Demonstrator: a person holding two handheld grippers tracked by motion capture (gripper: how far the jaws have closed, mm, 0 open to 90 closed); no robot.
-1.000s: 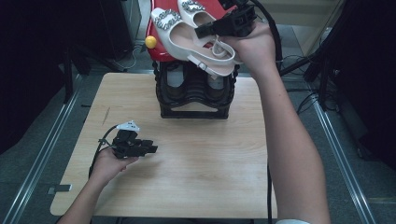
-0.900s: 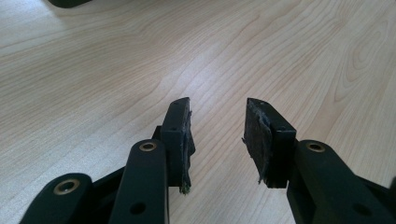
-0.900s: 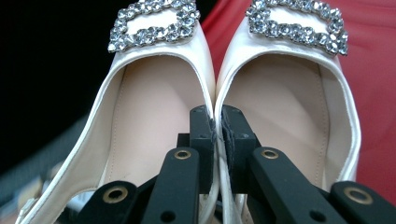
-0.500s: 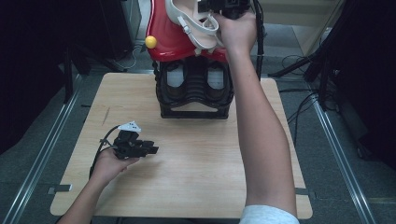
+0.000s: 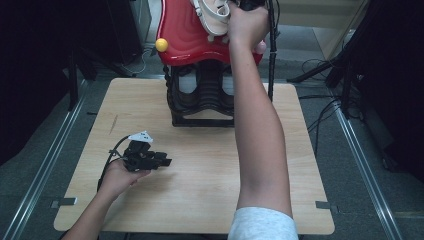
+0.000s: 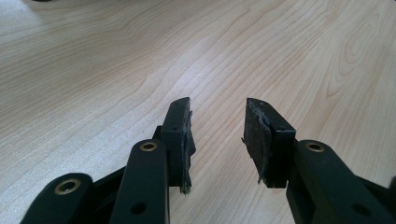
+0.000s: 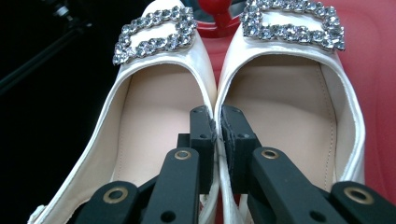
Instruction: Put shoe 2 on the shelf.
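A pair of white shoes (image 5: 212, 15) with rhinestone buckles (image 7: 154, 35) hangs over the red top (image 5: 185, 35) of a rack at the table's far edge. My right gripper (image 7: 218, 116) is shut on the shoes. Its jaws pinch the touching inner walls of the left shoe (image 7: 154, 107) and the right shoe (image 7: 280, 102) together. In the high view the right gripper (image 5: 250, 5) sits at the top edge, mostly hidden by the hand. My left gripper (image 5: 162, 161) rests low on the wooden table (image 5: 200, 175) at the near left. This left gripper (image 6: 217, 121) is open with nothing between its pads.
The red top sits on a black ribbed rack (image 5: 202, 100) at the table's far middle. A yellow ball (image 5: 161, 45) sticks out at the rack's left corner. The person's right forearm (image 5: 257, 140) stretches across the table's middle. Cables lie on the floor at the right.
The right hand has carried the shoes farther away, from in front of the rack's red top to over it at the frame's top edge. The left gripper has stayed put.
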